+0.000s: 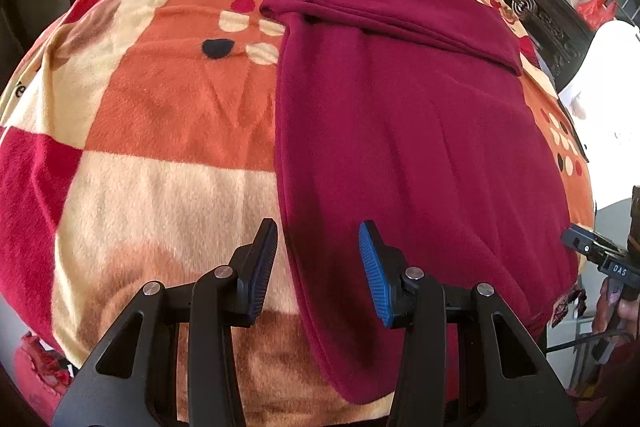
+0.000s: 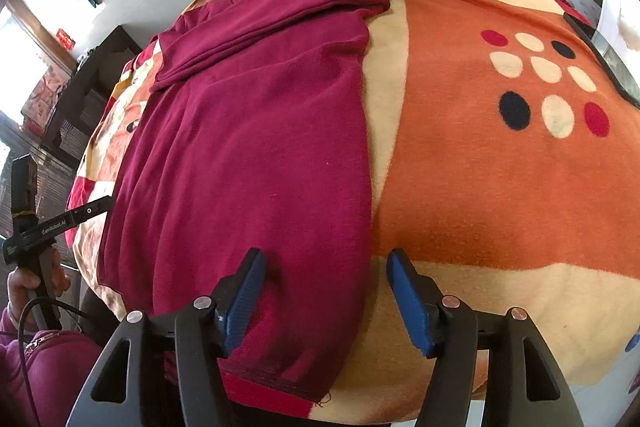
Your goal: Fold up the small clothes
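We are seeing the maroon garment (image 1: 420, 147) lying partly folded on the patterned blanket (image 1: 160, 107). Left claw (image 1: 318, 267) and right claw (image 2: 324, 291) are standing apart, straddling its near edges, gripping nothing.

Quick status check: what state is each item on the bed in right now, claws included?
Maroon garment: flat on the blanket, sleeves folded across the top.
Checked blanket: spread under it.
Left claw: open, straddling the garment's near left edge.
Right claw: open, straddling its near right edge.
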